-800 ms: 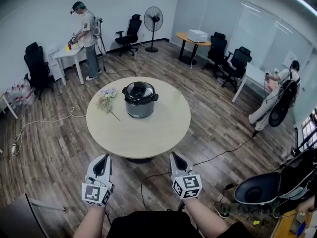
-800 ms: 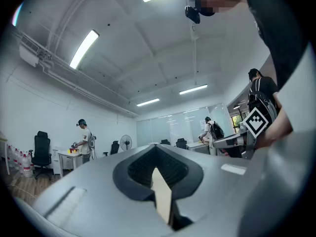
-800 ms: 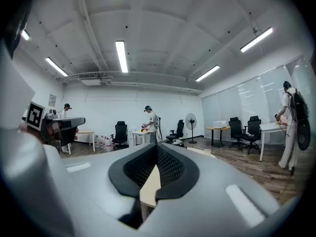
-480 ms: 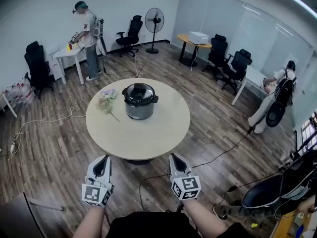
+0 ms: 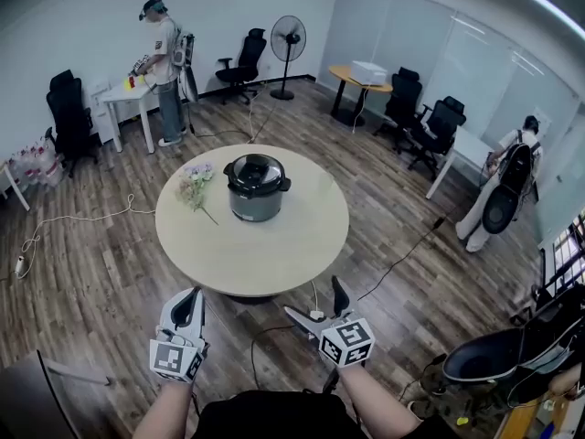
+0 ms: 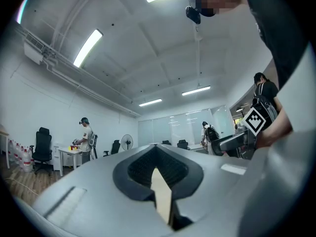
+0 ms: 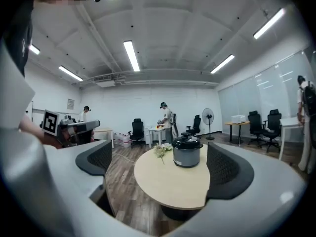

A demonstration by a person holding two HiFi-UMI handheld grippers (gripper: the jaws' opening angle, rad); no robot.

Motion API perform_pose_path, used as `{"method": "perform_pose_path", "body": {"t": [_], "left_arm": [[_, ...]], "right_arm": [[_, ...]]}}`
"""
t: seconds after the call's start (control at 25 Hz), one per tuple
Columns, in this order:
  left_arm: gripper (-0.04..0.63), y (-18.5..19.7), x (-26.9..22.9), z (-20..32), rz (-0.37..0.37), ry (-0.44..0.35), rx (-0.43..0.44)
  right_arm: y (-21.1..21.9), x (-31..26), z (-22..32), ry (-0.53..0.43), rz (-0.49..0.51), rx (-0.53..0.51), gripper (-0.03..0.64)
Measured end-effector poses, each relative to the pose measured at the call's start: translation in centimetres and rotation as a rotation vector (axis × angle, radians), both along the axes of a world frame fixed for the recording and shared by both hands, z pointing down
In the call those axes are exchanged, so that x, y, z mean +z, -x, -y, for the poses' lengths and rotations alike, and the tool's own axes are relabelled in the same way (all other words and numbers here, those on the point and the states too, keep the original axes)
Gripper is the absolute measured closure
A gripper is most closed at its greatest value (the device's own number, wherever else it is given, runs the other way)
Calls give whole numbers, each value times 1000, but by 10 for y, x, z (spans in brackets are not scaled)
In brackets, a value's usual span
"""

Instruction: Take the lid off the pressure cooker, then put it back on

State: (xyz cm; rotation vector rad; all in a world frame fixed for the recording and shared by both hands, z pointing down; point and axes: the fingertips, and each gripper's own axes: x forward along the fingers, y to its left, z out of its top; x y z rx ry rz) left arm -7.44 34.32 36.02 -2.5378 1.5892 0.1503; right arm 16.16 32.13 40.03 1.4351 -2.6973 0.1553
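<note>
A dark grey pressure cooker (image 5: 256, 190) with its black lid (image 5: 257, 169) on stands on the far half of a round beige table (image 5: 274, 263). In the right gripper view the cooker (image 7: 187, 152) shows ahead between the jaws, well out of reach. Both grippers hang low in front of the person, short of the table's near edge. My left gripper (image 5: 187, 305) is shut with nothing in it; in its own view the left gripper (image 6: 159, 171) points slightly upward, with the pads together. My right gripper (image 5: 313, 302) is wide open and empty, as the right gripper (image 7: 163, 164) also shows in its own view.
A small bunch of flowers (image 5: 194, 187) lies left of the cooker. Cables (image 5: 402, 256) run over the wooden floor around the table. A fan (image 5: 283, 37), office chairs (image 5: 239, 60), desks and two other persons (image 5: 163, 58) stand along the walls. A black bin-like thing (image 5: 489, 359) sits at the lower right.
My right gripper's jaws have spread from shut to wide open. Both hands stay in about the same place. The person at the right wall has stepped a little nearer.
</note>
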Motion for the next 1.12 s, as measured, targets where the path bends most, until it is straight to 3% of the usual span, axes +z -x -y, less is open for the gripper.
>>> {"method": "perform_pose_path", "body": {"t": [0.2, 0.32, 0.36, 0.4, 0.44, 1.12], "left_arm": [[595, -5, 6, 1, -9, 11, -10], [595, -16, 10, 2, -25, 31, 34], [504, -20, 11, 6, -37, 31, 54], [176, -25, 12, 11, -49, 33, 65], [47, -28, 14, 15, -51, 37, 64], [8, -61, 46, 53, 56, 111, -11]], "right_arm": [[-10, 0, 6, 14, -15, -5, 20], [-18, 1, 8, 24, 15, 3, 20], [-20, 2, 8, 26, 18, 2, 20], [-22, 2, 9, 29, 21, 0, 20], [-24, 2, 10, 33, 26, -3, 20], [-44, -15, 79, -16, 72, -124, 21]]}}
